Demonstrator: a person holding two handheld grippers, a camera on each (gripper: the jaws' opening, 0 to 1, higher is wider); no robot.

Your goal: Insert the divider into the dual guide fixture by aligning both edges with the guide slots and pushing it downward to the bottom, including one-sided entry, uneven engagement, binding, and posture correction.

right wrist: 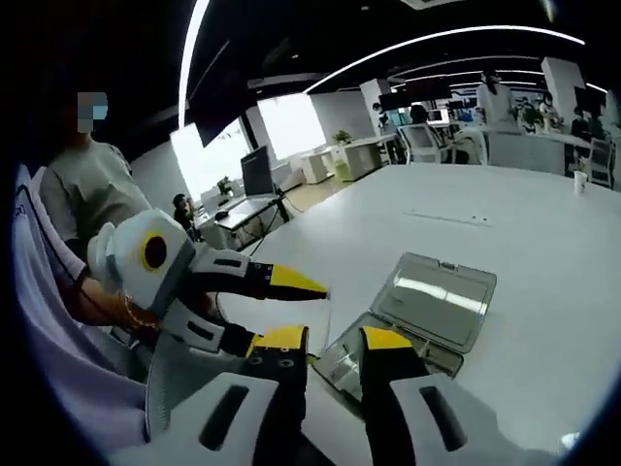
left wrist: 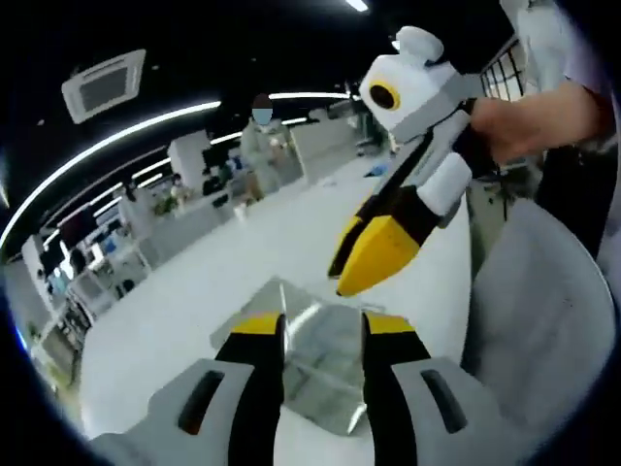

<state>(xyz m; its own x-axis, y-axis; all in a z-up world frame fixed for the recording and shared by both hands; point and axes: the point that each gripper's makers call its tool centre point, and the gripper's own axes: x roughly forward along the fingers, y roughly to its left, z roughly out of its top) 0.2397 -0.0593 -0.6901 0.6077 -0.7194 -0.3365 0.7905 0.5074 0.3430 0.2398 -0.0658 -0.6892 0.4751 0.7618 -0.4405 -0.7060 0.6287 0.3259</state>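
Left tool [left wrist: 320,335] stands open, jaws bracketing the clear box [left wrist: 325,364] on the white desk [left wrist: 194,301] at lower centre. Right tool [right wrist: 325,345], also open, has the box [right wrist: 417,316] just ahead, right of centre. Divider cannot be distinguished.

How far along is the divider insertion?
Nothing looks done yet. A clear plastic hinged case lies open on the white table. Both tools hover above it: left tool with jaws closed to a point, right tool open, neither visibly holding a divider. Pickup, alignment and push-down all remain.
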